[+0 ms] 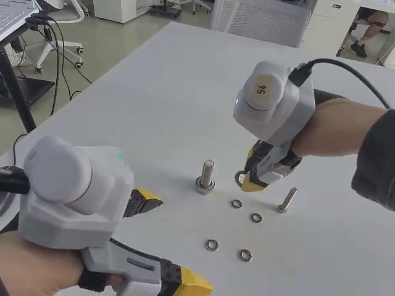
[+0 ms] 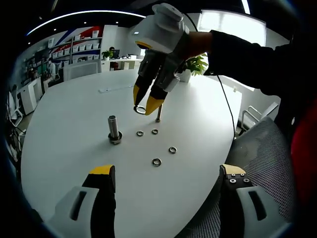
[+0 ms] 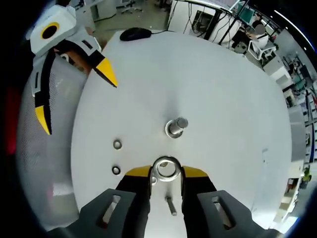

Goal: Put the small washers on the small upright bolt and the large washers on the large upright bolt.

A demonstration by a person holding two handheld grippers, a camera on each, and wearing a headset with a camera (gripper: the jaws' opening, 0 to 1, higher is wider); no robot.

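- White and bare of clutter, the worktop (image 1: 154,92) has a rounded edge and stands in an open-plan office.
- Beyond its far edge in the head view are a grey mesh chair back (image 1: 259,21), a wheeled office chair (image 1: 62,24) on a pale floor, and dark cables (image 1: 58,55) hanging at the left.
- Wall shelves (image 2: 84,47) and a potted plant (image 2: 195,64) by bright windows show in the left gripper view.
- A dark computer mouse (image 3: 134,33) lies near the worktop's far rim in the right gripper view.
- Near the middle of the worktop the large upright bolt (image 1: 207,176) stands on its head.
- The small bolt (image 1: 287,200) is well to its right in the head view, and stands upright in the left gripper view.
- The right claw (image 1: 247,182) is clenched on the large washer (image 3: 166,168), holding it by its rim above the worktop, just beside the large upright bolt and not over its tip.
- The first loose washer (image 1: 236,203) and second loose washer (image 1: 256,217) lie flat between the two bolts.
- The third loose washer (image 1: 212,245) and fourth loose washer (image 1: 245,254) lie flat nearer the person; I cannot tell their sizes apart.
- The left claw (image 1: 174,242) is released, its yellow-tipped jaws spread wide, low at the near-left side and touching nothing.
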